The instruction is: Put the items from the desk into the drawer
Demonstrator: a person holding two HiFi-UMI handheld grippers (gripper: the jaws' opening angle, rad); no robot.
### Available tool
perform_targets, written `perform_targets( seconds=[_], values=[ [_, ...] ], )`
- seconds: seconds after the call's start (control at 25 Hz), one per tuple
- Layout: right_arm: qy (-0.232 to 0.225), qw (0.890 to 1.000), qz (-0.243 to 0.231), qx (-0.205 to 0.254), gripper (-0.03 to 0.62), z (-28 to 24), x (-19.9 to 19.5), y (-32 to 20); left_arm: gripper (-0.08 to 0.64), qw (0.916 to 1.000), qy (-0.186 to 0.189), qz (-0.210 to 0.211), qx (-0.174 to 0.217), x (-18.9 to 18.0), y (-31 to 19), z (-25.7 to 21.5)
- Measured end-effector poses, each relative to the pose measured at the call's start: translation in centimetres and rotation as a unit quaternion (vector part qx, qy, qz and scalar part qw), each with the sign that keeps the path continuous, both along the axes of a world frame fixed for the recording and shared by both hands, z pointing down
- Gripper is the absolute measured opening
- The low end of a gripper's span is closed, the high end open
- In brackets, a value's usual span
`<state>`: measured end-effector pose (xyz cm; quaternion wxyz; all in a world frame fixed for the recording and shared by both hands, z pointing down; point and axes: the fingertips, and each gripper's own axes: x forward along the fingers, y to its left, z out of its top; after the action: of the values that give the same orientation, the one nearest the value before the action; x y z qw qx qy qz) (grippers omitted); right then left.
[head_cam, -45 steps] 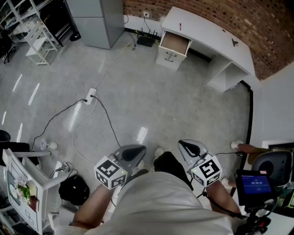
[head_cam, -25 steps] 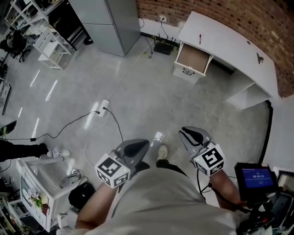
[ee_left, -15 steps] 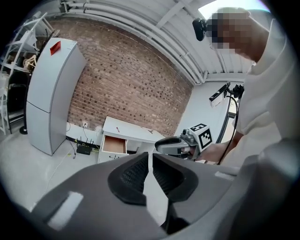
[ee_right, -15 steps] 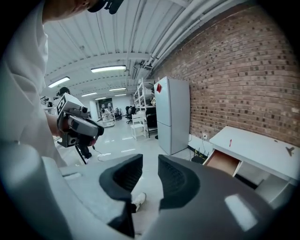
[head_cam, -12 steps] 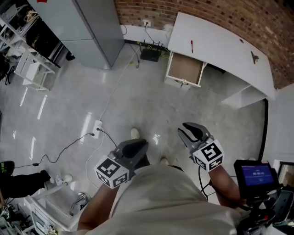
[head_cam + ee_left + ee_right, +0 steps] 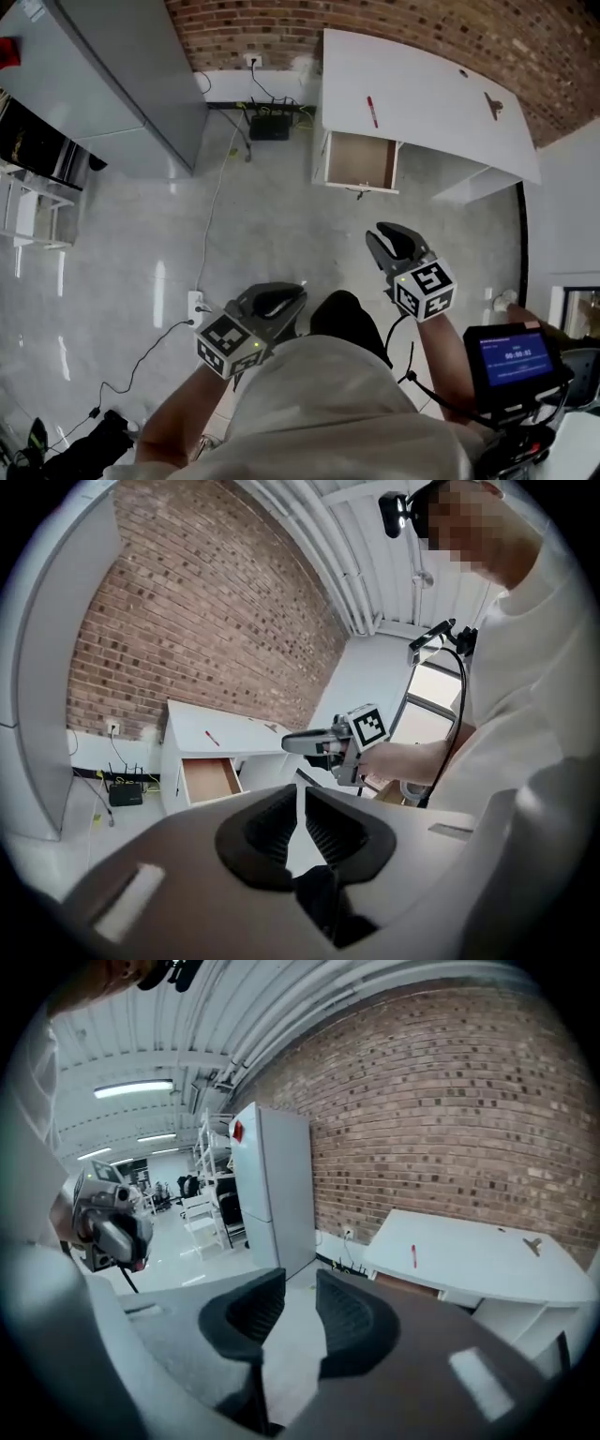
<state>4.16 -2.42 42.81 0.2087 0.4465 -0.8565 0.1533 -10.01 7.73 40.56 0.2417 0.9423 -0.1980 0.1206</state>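
A white desk [image 6: 422, 89] stands against the brick wall, far ahead of me. On it lie a red pen [image 6: 371, 110] and a small dark item [image 6: 492, 103]. Under its left end a drawer [image 6: 359, 161] is pulled out, and its wooden inside looks bare. My left gripper [image 6: 281, 298] is held low by my body, open with a narrow gap and nothing in it. My right gripper [image 6: 389, 239] reaches a little further forward, open and holding nothing too. The left gripper view shows the desk [image 6: 234, 731], pen [image 6: 213, 738], drawer [image 6: 211, 776] and right gripper [image 6: 323, 745]. The right gripper view shows the pen [image 6: 413, 1256].
A tall grey cabinet [image 6: 112, 75] stands left of the desk. A black router [image 6: 269, 127] with cables sits on the floor by the wall. A power strip [image 6: 195, 305] and its cord lie on the grey floor near my left side. A small blue screen [image 6: 511, 354] is at my right.
The desk and open drawer have come nearer and turned square to me as I walked forward. Both grippers stay held out in front, the right one a little further forward.
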Motion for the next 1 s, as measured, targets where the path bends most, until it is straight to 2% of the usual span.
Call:
perform_targets(
  seconds=[0.12,0.28,0.6,0.84,1.0],
  values=[
    [0.012,0.999,0.029,-0.006,0.106,1.3,1.3,-4.7,0.035,0.9999,0.01,0.002,-0.007,-0.2,-3.1,0.8],
    [0.035,0.999,0.042,-0.005,0.1,2.0,3.9,-8.0,0.035,0.9992,0.028,-0.024,-0.012,0.3,-3.9,-0.1],
    [0.027,0.995,0.067,-0.071,0.1,9.8,11.1,-28.9,0.035,0.9971,-0.011,-0.071,-0.024,3.5,-18.0,0.7],
    [0.038,0.991,0.085,-0.1,0.1,12.8,14.4,-33.8,0.035,0.9946,-0.015,-0.1,-0.021,5.2,-19.0,-0.6],
    [0.05,0.985,0.083,-0.144,0.1,18.7,16.2,-42.1,0.035,0.9916,-0.034,-0.118,-0.042,6.5,-25.4,1.1]
  ],
)
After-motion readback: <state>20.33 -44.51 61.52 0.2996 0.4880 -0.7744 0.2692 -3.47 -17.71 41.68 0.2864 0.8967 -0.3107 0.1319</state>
